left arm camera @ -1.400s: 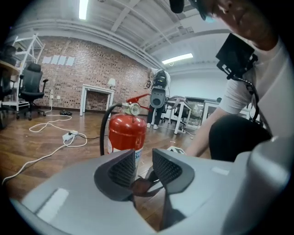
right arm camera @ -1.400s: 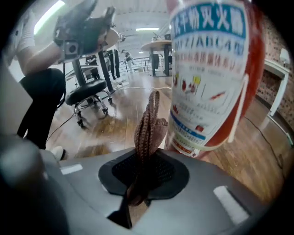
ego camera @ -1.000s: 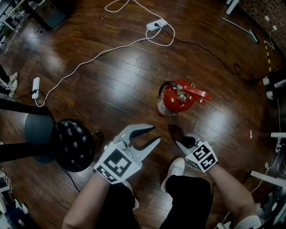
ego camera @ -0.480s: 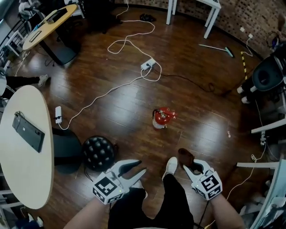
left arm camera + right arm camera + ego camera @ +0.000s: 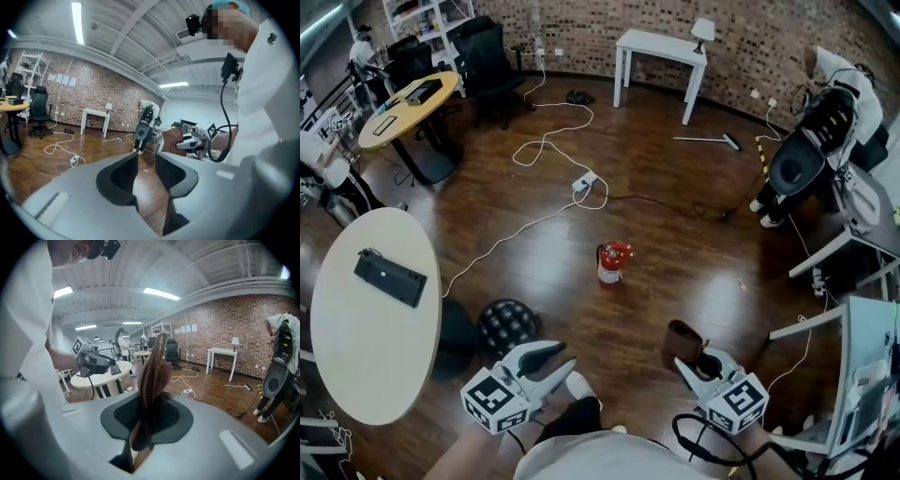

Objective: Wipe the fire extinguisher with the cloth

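The red fire extinguisher stands upright on the dark wooden plank floor, well apart from both grippers. From the head view it is small and seen from above, so its handle, hose and label cannot be made out. Neither gripper view shows it.

The left gripper has its jaws apart with nothing between them, only floor behind. The right gripper is clamped on the brown woven cloth. The cloth stands up out of the dark pads, and its lower end is lost between the jaws. In the head view the cloth is only a dark brown lump at the jaw tips. The person's legs are mostly covered by a white shirt at the bottom edge.

A round white table at the left carries a flat black device, and a black dimpled round stool sits beside it.

A second ago the extinguisher was large and just beyond the jaw tips. Now the head view takes in far more of the room, and the extinguisher looks much smaller and farther off. The left jaws remain apart, and the right gripper keeps its hold on the cloth.
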{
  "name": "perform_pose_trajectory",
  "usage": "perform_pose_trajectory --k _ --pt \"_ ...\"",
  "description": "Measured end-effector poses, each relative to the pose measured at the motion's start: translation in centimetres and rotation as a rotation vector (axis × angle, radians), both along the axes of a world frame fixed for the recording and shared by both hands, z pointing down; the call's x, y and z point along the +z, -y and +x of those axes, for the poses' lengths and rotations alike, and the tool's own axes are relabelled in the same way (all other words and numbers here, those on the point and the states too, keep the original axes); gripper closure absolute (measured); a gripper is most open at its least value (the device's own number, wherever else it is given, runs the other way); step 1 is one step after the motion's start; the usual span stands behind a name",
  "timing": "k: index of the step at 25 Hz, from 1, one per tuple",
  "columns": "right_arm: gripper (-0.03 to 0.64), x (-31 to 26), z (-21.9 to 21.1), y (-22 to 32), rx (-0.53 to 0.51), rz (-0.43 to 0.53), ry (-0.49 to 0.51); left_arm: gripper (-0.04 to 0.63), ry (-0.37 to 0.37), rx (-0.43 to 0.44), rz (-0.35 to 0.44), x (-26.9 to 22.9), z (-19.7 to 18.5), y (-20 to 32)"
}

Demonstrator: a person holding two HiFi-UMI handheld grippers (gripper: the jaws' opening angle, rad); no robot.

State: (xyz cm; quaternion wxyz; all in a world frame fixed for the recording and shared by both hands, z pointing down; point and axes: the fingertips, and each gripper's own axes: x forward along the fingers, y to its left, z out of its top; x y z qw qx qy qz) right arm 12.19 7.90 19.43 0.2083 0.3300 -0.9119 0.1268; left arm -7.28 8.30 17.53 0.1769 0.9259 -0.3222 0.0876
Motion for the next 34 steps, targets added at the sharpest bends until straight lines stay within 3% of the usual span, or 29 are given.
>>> perform_pose_trajectory --k 3,7,13,22,34 --pt "0.561 -2.4 0.6 -3.0 -0.008 0.060 0.016 0.482 -0.020 -0.024 0.051 -2.5 1.7 -3.6" --pt "0.561 -4.2 2.1 -8.1 0.002 0.088 0.051 0.482 -0.007 0.041 0.066 -3.4 5.1 -9.4" --pt "0.563 -4.7 3.5 -14.8 -0.004 0.059 0.065 0.482 0.014 0.117 0.027 -3.4 8.4 -15.6" --pt "0.563 -6.2 3.2 -15.9 0.045 0.089 0.060 0.482 0.009 0.238 0.026 -4.2 9.8 -16.8" --pt "0.563 -8.1 0.3 -13.7 0.018 0.154 0.035 0.482 -0.013 0.193 0.058 -5.1 6.5 -14.4"
